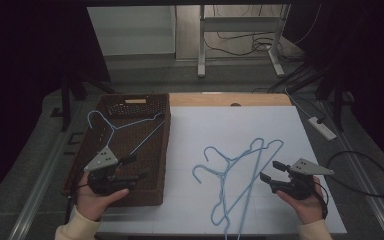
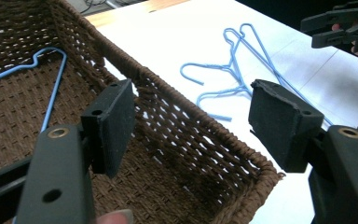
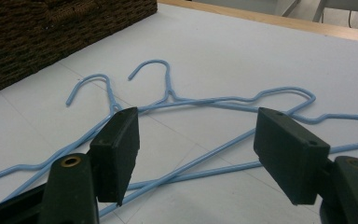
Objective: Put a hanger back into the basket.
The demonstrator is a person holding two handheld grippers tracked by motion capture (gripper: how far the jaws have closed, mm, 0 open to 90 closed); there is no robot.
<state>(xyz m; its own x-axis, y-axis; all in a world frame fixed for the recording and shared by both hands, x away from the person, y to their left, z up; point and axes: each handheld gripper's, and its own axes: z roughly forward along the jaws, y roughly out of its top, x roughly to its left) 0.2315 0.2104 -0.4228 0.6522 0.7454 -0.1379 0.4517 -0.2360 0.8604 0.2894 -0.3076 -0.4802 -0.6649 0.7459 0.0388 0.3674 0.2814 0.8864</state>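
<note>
A light blue wire hanger (image 1: 114, 128) lies inside the brown woven basket (image 1: 167, 150) at the left of the table; the left gripper view shows it on the basket floor (image 2: 51, 100). Two more blue hangers (image 1: 223, 173) lie crossed on the white table top, their hooks pointing left (image 3: 170, 93). My left gripper (image 1: 136, 167) hovers over the basket's near right part, open with nothing between its jaws (image 2: 191, 116). My right gripper (image 1: 270, 170) is held just right of the crossed hangers, open and empty (image 3: 196, 140), pointing at them.
The white table top (image 1: 260, 125) has a wooden strip (image 1: 230, 99) along its back edge. The basket's right wall (image 2: 168, 88) stands between my left gripper and the loose hangers. A power strip (image 1: 322, 127) and cables lie on the floor at the right.
</note>
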